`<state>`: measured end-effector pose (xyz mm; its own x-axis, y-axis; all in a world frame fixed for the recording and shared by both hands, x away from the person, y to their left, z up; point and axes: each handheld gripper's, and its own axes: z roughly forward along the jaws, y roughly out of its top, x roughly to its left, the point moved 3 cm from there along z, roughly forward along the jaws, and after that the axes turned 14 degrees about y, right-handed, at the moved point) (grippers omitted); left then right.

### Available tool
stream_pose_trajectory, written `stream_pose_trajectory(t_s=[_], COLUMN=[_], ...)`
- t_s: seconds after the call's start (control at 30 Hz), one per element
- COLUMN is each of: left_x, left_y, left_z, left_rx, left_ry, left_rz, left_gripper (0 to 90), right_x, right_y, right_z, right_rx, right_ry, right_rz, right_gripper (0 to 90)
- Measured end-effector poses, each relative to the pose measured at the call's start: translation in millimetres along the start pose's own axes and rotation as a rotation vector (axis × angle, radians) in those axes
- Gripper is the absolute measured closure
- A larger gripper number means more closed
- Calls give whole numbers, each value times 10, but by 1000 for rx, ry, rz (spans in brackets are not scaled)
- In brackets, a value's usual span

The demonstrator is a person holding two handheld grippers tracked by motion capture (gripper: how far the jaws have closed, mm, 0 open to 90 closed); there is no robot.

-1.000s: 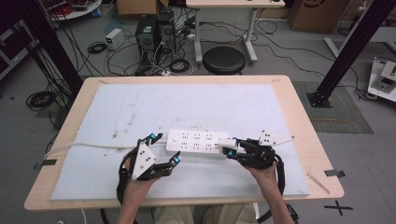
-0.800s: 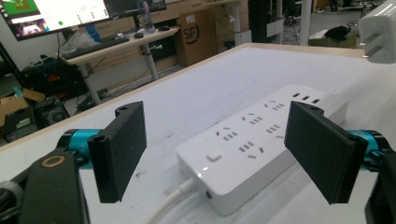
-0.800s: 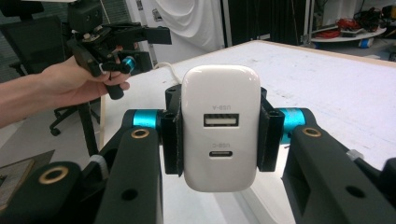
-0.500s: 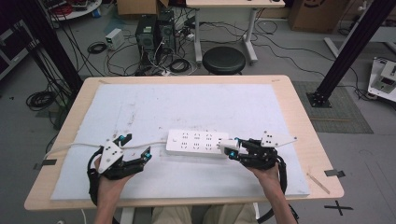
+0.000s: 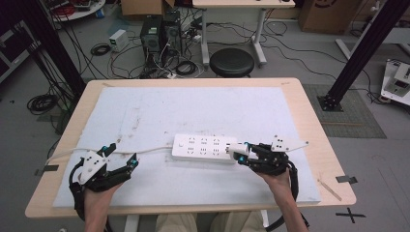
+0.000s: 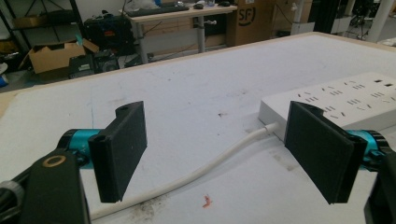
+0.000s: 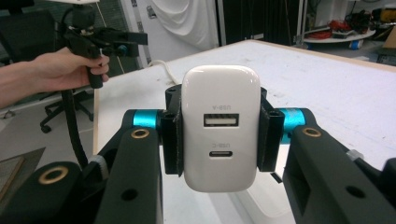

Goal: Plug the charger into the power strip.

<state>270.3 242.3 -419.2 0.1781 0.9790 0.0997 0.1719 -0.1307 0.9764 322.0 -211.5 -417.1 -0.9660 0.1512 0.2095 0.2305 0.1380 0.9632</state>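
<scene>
USB charger [image 7: 220,126] at power strip's [image 5: 204,147] right end, clamped between right gripper [image 5: 246,155] fingers | left gripper [image 5: 121,159] left of the strip, fingers wide, empty, straddling strip's cord [image 6: 205,169] on counter [image 5: 309,116]

A white USB charger [image 7: 220,126] sits clamped at the white power strip's [image 5: 204,147] right end.

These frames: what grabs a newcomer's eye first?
Probably the white USB charger clamped in the right gripper, its two ports facing the camera, at the right end of the white power strip mid-table. Next, the left gripper with jaws wide open, low near the strip's white cable at the table's front left.
</scene>
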Motion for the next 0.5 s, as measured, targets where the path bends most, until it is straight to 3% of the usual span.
stream_pose_trajectory(t_s=[0.2, 0.3, 0.5], left_x=[-18, -58, -63], left_y=[9, 30, 23], left_z=[7, 13, 20], left_rx=[0, -7, -11], left_ry=[-16, -37, -37], left_rz=[0, 21, 13], left_gripper=[212, 217, 216], right_x=[-66, -175, -313], right_y=[30, 88, 166], right_z=[-11, -14, 31], right_rx=[45, 95, 174], right_ry=[-6, -12, -12], right_rz=[13, 14, 41], right_gripper=[629, 630, 630])
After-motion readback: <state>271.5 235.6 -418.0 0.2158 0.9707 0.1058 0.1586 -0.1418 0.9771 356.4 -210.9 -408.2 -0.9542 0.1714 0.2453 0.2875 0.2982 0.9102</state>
